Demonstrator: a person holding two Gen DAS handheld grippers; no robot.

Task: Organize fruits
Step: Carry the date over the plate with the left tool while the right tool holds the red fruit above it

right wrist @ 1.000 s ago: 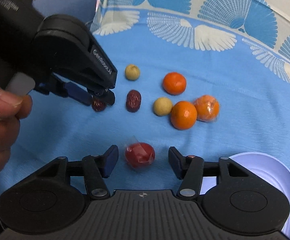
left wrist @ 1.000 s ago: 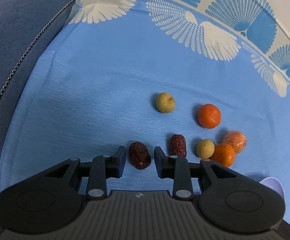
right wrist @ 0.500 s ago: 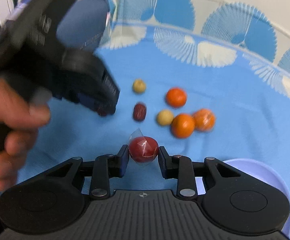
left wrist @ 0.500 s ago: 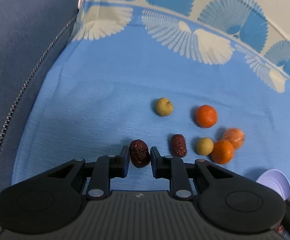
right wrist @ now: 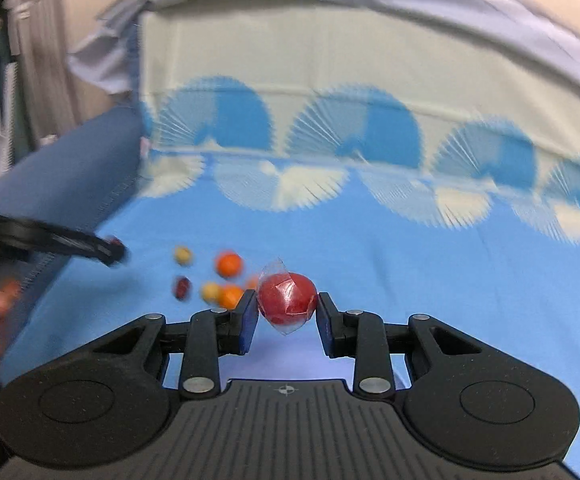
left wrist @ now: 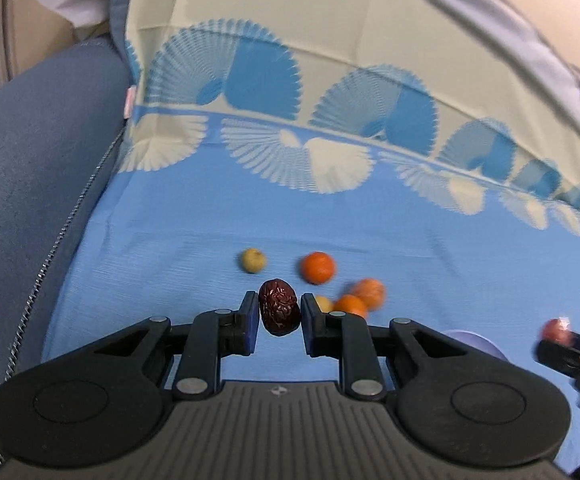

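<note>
My left gripper is shut on a dark red wrinkled date and holds it above the blue cloth. My right gripper is shut on a red fruit in clear wrap, also lifted. On the cloth lie a yellow-green fruit, an orange, two more oranges and a small yellow fruit partly hidden by my finger. A second date shows in the right wrist view. The right gripper appears at the right edge of the left wrist view.
A pale purple plate sits at the right, mostly hidden behind my left gripper. A blue-grey cushion with a zip borders the cloth on the left. The patterned cloth rises at the back.
Both grippers have risen and pulled back from the cloth, the left carrying the date and the right carrying the wrapped red fruit. The fruit on the cloth looks smaller and farther.
</note>
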